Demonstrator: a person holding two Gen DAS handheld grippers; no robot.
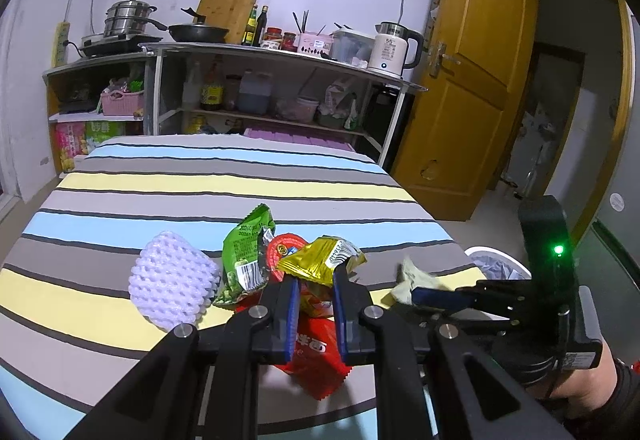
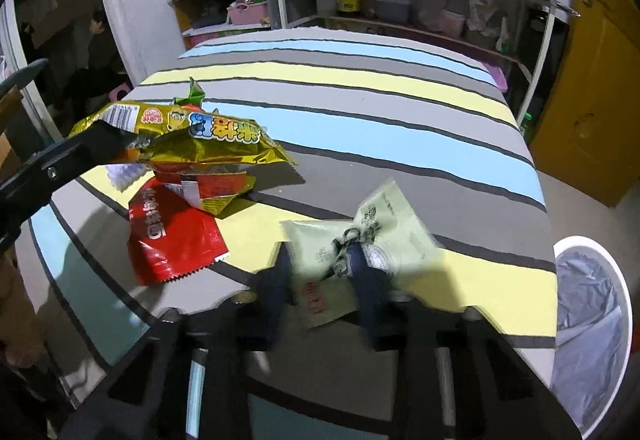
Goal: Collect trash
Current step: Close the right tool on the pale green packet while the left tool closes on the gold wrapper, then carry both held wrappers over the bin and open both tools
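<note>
My left gripper (image 1: 316, 280) is shut on a yellow snack wrapper (image 1: 320, 260), lifted above the striped table; it also shows in the right wrist view (image 2: 208, 140). Under it lie a red wrapper (image 1: 320, 356) (image 2: 172, 240), a green wrapper (image 1: 244, 256) and a white foam fruit net (image 1: 172, 280). My right gripper (image 2: 320, 272) is shut on a pale green wrapper (image 2: 360, 240) just above the table's near right part; it appears in the left wrist view (image 1: 412, 276). A white trash bin (image 2: 592, 324) with a grey liner stands on the floor to the right.
The striped table (image 1: 200, 180) fills the middle. Behind it stand metal shelves (image 1: 280, 52) with pots, bottles and a kettle (image 1: 394, 48). A wooden door (image 1: 472, 80) is at the right. The bin rim shows past the table's right edge (image 1: 496, 260).
</note>
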